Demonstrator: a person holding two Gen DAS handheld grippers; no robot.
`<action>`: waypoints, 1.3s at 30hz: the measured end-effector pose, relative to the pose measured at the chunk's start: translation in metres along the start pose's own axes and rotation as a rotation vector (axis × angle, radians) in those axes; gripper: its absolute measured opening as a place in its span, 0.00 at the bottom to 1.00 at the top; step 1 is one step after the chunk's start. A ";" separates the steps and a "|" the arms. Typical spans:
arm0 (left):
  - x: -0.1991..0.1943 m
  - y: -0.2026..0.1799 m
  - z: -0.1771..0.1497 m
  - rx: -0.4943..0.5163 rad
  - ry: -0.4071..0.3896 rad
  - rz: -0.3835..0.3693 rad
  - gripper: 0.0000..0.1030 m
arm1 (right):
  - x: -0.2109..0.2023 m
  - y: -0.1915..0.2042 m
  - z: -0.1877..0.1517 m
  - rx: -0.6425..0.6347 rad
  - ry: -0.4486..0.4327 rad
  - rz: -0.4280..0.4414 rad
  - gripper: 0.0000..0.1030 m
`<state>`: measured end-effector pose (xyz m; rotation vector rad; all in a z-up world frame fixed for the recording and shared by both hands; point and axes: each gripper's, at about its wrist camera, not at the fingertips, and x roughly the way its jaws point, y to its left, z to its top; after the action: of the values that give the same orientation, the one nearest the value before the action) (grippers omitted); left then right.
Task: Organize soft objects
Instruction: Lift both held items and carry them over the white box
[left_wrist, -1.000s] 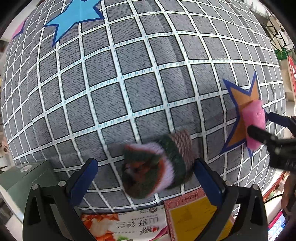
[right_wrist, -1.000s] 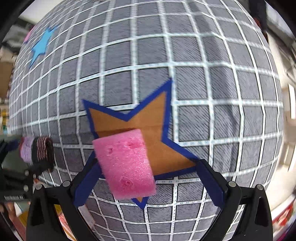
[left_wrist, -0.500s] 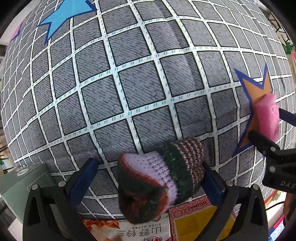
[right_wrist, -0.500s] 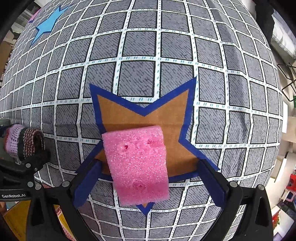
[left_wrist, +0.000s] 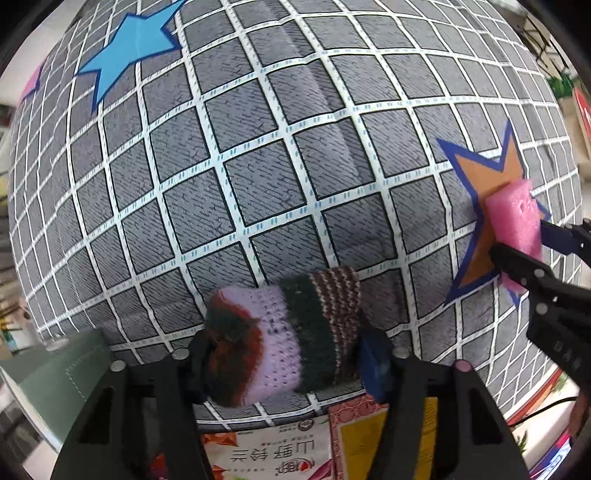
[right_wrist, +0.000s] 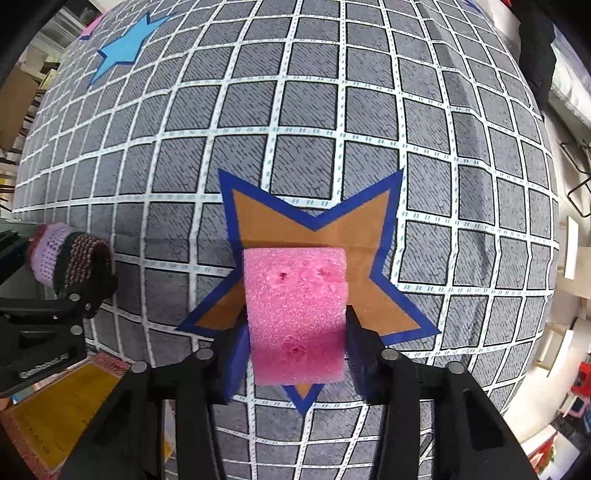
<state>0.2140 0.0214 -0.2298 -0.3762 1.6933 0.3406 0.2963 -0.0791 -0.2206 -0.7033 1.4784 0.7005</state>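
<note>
Two grippers are each clamping a soft thing above the grey grid-patterned cloth (left_wrist: 258, 155). The left gripper (left_wrist: 284, 354) is pinching a rolled knitted piece (left_wrist: 280, 332) between its blue-padded fingers, just over the near edge of the cloth; the roll is showing bands of lilac, dark green, rust red and a brown-and-white stripe, with its stripe end turned toward the right finger. The right gripper (right_wrist: 295, 339) is squeezing a pink foam block (right_wrist: 295, 314) at its lower half, and the block is sitting over the lower middle of the orange star with a blue border (right_wrist: 314, 236). The foam is looking pitted, with a few small dents on its top face. Beyond both grippers the cloth is spreading wide and flat, with a light blue star (left_wrist: 129, 51) lying far off at the back left corner. Along the near edge, printed packets (left_wrist: 280, 454) and a yellow card (right_wrist: 59, 410) are poking out from under the cloth, and a dull green box (left_wrist: 48, 384) is standing beside the left gripper, crowding that side.
</note>
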 end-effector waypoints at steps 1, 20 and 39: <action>-0.002 0.001 0.000 0.000 -0.005 0.005 0.54 | -0.001 -0.003 -0.001 0.024 0.004 0.022 0.46; -0.106 0.041 -0.025 0.012 -0.224 0.088 0.54 | -0.071 -0.051 -0.045 0.219 -0.052 0.171 0.46; -0.149 0.072 -0.174 -0.198 -0.383 -0.001 0.54 | -0.159 0.039 -0.109 0.105 -0.172 0.236 0.46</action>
<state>0.0494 0.0200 -0.0555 -0.4268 1.2888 0.5459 0.2011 -0.1381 -0.0589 -0.3813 1.4400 0.8355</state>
